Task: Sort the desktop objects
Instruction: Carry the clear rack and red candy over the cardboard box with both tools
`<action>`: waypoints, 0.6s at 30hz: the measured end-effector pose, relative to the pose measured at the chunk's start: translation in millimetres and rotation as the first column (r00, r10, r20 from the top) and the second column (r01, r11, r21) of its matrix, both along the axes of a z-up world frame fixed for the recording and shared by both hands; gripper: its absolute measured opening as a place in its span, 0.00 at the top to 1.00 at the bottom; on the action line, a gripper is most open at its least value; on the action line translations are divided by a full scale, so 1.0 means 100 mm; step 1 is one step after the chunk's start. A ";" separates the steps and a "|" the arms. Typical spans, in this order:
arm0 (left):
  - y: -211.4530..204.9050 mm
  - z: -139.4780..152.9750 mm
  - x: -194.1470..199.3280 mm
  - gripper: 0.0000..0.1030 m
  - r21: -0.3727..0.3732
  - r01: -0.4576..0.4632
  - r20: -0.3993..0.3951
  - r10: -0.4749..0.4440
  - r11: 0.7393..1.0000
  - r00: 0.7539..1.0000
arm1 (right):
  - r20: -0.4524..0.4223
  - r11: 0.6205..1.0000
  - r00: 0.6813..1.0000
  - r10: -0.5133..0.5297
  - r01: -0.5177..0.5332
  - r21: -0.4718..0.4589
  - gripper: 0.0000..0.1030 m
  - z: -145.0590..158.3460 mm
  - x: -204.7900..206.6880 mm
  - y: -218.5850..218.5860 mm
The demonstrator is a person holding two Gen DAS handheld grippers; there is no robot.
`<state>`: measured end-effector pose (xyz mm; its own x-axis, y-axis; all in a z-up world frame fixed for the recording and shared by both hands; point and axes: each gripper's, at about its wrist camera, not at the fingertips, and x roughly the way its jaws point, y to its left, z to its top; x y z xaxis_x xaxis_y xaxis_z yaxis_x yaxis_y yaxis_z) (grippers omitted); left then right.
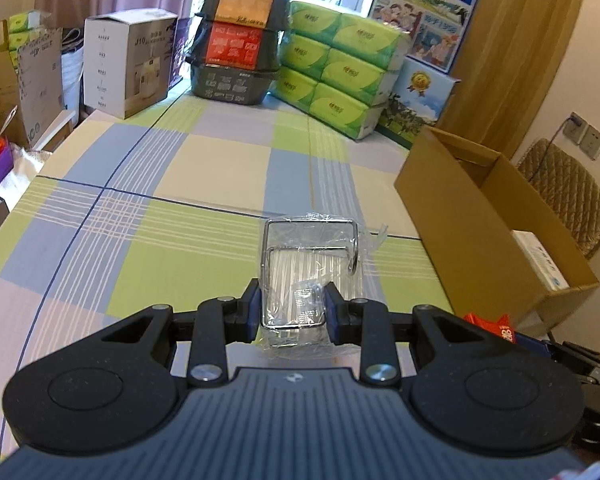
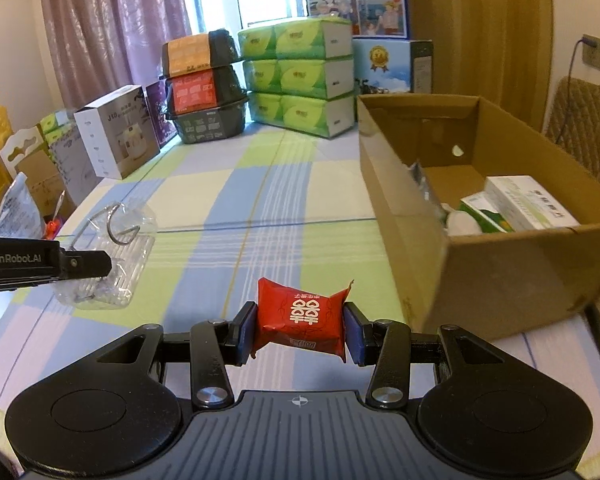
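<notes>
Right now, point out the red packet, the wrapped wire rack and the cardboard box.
red packet (image 2: 300, 314), right wrist view, printed front face.
wrapped wire rack (image 1: 300, 268), left wrist view, clear wrapping at its middle.
cardboard box (image 2: 500, 276), right wrist view, near outer wall.

"GenRobot.AI" marks the left tongs' (image 2: 85, 266) body; "J10" is on the white carton (image 2: 118, 136).

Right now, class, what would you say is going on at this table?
A person is sorting with a handheld gripper in each hand. The left gripper is closed on a clear plastic packet with a wire rack inside. The right gripper clamps a red packet by its sides. An open cardboard box on the checked tablecloth, already holding a few small cartons, sits to the right.
</notes>
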<state>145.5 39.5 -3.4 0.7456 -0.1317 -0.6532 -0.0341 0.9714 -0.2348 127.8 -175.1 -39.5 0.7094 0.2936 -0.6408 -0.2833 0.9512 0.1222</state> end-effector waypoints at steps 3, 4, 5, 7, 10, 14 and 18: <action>-0.09 0.08 -0.14 0.75 0.002 0.012 0.010 -0.012 1.000 1.000 | 0.007 1.000 1.000 -0.011 0.011 0.000 0.59 0.09 -0.11 -0.06; -0.12 0.10 -0.19 0.75 -0.001 0.015 0.013 -0.015 1.000 1.000 | 0.011 1.000 1.000 -0.014 0.014 -0.001 0.59 0.12 -0.16 -0.09; -0.15 0.13 -0.23 0.75 -0.002 0.018 0.016 -0.018 1.000 1.000 | 0.014 1.000 1.000 -0.016 0.016 -0.002 0.59 0.16 -0.20 -0.11; -0.21 0.18 -0.32 0.75 -0.003 0.026 0.024 -0.026 1.000 0.999 | 0.017 1.000 1.000 -0.013 0.013 -0.013 0.59 0.22 -0.27 -0.15; -0.32 0.25 -0.44 0.75 -0.006 0.047 0.030 -0.047 0.999 0.998 | 0.026 1.000 1.000 -0.015 0.015 -0.014 0.59 0.29 -0.36 -0.22; -0.48 0.30 -0.53 0.75 -0.014 0.077 0.034 -0.076 0.997 0.997 | 0.034 0.999 0.999 -0.031 0.031 -0.011 0.59 0.37 -0.46 -0.34; -0.65 0.32 -0.60 0.75 -0.036 0.112 0.028 -0.111 0.993 0.993 | 0.038 0.998 0.998 -0.054 0.055 -0.008 0.59 0.44 -0.52 -0.49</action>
